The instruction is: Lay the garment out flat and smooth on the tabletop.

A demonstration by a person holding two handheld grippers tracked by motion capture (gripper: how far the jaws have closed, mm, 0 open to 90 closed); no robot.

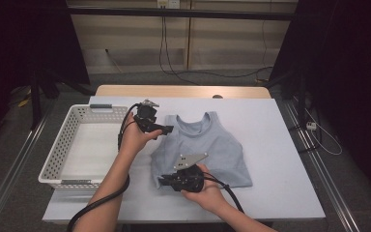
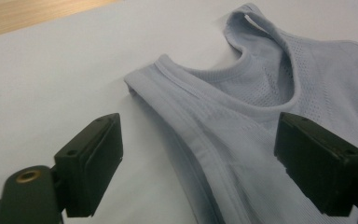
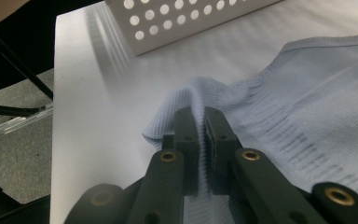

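Behind the table [image 1: 270, 159] stands a pale panelled wall [image 1: 222, 43]; grey floor [image 1: 9, 145], dark curtains [image 1: 348, 72] at both sides.

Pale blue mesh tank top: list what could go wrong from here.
1. The right gripper pinches only a small fold at the hem of the pale blue mesh tank top; it may slip out.
2. The left gripper hangs open over the shoulder strap; closing carelessly could miss the strap.

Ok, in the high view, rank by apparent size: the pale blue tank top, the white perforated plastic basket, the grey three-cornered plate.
1. White perforated plastic basket and pale blue tank top: similar, unsure.
2. Grey three-cornered plate: clearly smallest.
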